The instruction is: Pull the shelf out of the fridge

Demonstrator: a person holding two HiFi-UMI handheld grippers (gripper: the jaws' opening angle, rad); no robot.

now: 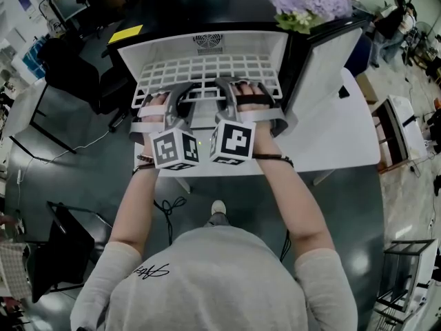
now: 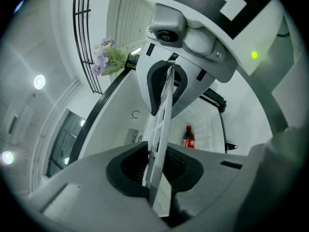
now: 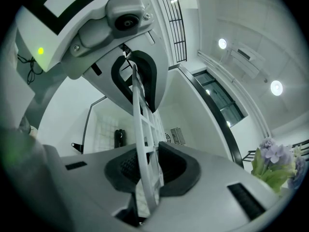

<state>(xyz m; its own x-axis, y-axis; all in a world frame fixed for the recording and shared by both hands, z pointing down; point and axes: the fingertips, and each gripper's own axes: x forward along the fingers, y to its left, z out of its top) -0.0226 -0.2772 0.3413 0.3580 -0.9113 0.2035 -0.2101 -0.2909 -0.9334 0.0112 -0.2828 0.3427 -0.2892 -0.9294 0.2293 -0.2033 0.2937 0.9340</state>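
Shelf [image 1: 207, 71]: white plastic grid at upper centre of the head view. It is partly drawn out of the fridge [image 1: 165, 47], with its front edge past the opening and its back part inside.
Fridge: small and dark-bodied with a white lining. It stands on a white table [image 1: 344, 136], and its door [image 1: 331, 61] is swung open toward the right of the frame.
Left gripper [image 1: 178, 95]: jaws narrow, pads pressed on the shelf's front edge left of centre. In the left gripper view the grid passes edge-on between them.
Right gripper [image 1: 229, 92]: jaws also narrow and clamped on the front edge, just beside the left gripper. In the right gripper view a grid bar is pinched between the pads.
Bottle [image 2: 188, 137]: red-capped, visible beyond the shelf in the left gripper view. I cannot tell which compartment it stands in.
Flowers [image 1: 303, 2]: purple bunch on the fridge top, upper right of the head view.
Handling, judged: the shelf looks light and fairly stiff. Its bars are thin, smooth and probably slippery, and a twist could crack them.
Where to hold, judged: on the thicker front rail, one grip either side of centre, as now.
Risk, judged: an uneven pull could jam the shelf askew in its side runners. The freed back end may drop as it clears the opening.
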